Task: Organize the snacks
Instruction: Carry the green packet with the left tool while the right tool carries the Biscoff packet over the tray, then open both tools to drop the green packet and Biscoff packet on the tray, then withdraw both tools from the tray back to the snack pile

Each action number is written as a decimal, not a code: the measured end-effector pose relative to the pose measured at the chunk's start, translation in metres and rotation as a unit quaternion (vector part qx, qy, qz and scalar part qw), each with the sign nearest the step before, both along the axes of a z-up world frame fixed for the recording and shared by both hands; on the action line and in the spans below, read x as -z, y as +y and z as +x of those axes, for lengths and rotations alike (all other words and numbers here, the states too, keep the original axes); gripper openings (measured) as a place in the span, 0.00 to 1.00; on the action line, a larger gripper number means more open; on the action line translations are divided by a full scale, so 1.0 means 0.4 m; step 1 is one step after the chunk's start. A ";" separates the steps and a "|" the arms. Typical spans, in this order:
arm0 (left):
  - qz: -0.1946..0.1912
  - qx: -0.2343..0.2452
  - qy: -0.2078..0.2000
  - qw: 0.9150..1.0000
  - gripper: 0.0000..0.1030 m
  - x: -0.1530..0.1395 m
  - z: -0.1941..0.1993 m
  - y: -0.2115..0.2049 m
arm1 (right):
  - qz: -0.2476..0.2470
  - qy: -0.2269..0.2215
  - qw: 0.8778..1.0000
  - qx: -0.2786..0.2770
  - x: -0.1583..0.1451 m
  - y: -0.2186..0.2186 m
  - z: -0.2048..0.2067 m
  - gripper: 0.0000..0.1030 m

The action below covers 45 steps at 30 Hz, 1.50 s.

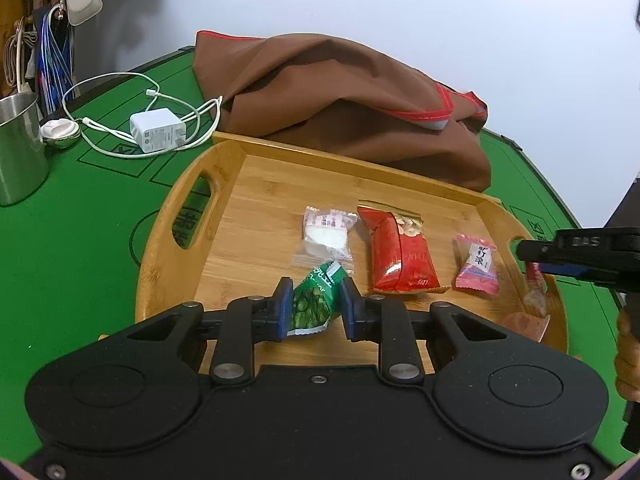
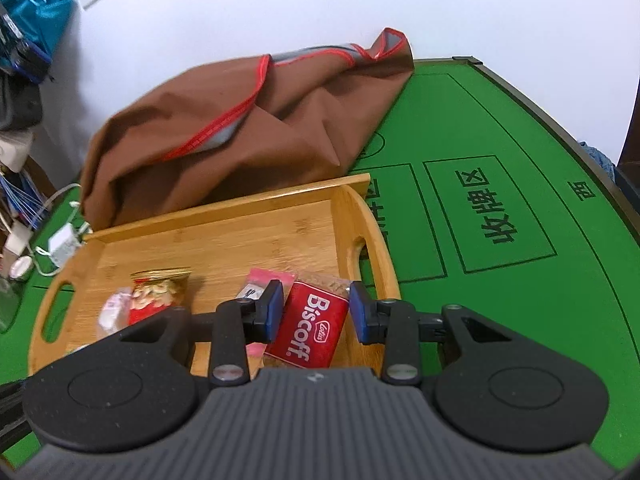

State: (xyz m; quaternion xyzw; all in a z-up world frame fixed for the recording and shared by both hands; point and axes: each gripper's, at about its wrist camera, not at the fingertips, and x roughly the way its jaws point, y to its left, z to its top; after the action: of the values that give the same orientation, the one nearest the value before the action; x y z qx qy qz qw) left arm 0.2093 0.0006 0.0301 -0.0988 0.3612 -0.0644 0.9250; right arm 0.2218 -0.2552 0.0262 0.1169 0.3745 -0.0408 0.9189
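Observation:
A bamboo tray (image 1: 248, 200) sits on the green table. On it lie a white wrapped snack (image 1: 326, 234), a red nut packet (image 1: 400, 254) and a pink candy (image 1: 478, 266). My left gripper (image 1: 314, 308) has its jaws around a green snack packet (image 1: 316, 304) over the tray's near side, and they appear to touch it. My right gripper (image 2: 316, 310) stands open around a red Biscoff packet (image 2: 310, 330) lying on the tray (image 2: 240, 236) near its right handle. The right gripper also shows at the right edge of the left wrist view (image 1: 580, 256).
A brown cloth bag with red trim (image 1: 340, 96) lies behind the tray. A white charger with cable (image 1: 158, 130), a steel cup (image 1: 18, 148) and a small round object (image 1: 60, 130) stand at the left. Green felt (image 2: 500, 216) spreads to the right.

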 end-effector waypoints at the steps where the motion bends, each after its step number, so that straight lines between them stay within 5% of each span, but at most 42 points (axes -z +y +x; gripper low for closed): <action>1: 0.001 -0.001 -0.001 1.000 0.23 0.000 0.001 -0.001 | -0.005 0.003 1.000 0.000 0.005 0.004 0.009 0.39; 7: 0.009 -0.002 -0.001 1.000 0.22 0.006 0.008 -0.014 | -0.035 0.013 0.999 -0.001 0.030 0.020 0.052 0.39; 24: 0.033 0.010 -0.010 0.999 0.24 0.010 -0.010 -0.046 | -0.006 0.020 1.000 -0.020 0.058 0.018 0.075 0.48; 32: 0.042 0.009 -0.013 0.999 0.46 0.012 -0.024 -0.044 | 0.001 0.008 0.999 -0.033 0.045 0.014 0.047 0.65; 37: 0.056 0.015 -0.030 0.998 0.68 -0.005 -0.050 -0.042 | -0.004 -0.014 0.999 -0.053 0.009 0.026 0.000 0.72; 45: 0.064 0.035 -0.056 0.996 0.86 -0.038 -0.111 -0.033 | -0.013 -0.047 0.994 -0.097 -0.031 0.060 -0.099 0.83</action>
State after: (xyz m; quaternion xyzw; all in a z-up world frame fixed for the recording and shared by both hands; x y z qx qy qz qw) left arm 0.1649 -0.0125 0.0452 -0.0228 0.3159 -0.0785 0.9453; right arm 0.1822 -0.2312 0.0385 0.0702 0.3395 0.0496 0.9367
